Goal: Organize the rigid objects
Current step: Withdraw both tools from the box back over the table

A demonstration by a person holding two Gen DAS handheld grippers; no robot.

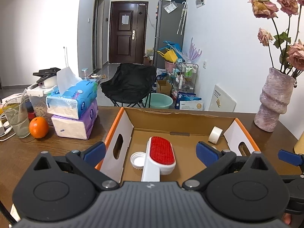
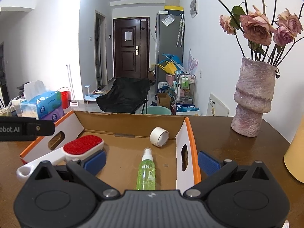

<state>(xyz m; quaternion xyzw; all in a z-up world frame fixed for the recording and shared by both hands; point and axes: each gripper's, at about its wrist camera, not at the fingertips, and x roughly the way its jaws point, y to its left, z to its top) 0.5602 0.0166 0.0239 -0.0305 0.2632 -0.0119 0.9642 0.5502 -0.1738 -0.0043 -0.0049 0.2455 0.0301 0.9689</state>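
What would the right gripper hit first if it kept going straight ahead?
Probably the green spray bottle lying in the cardboard box, centred between the open right gripper's fingers. Depth is unclear.

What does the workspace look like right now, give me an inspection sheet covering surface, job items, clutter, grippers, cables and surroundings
Surface: dark wooden table, glossy.
Job's things: open cardboard box holds a red lint brush, white cap, tape roll and green spray bottle.
Clutter: two stacked tissue packs, orange, glass with straw, vase of dried roses.
Grippers: left gripper and right gripper both over the box, jaws wide open, holding nothing.
Cables: white cords at the table's left edge.
Surroundings: black folding chair, teal basin, dark door, storage rack.
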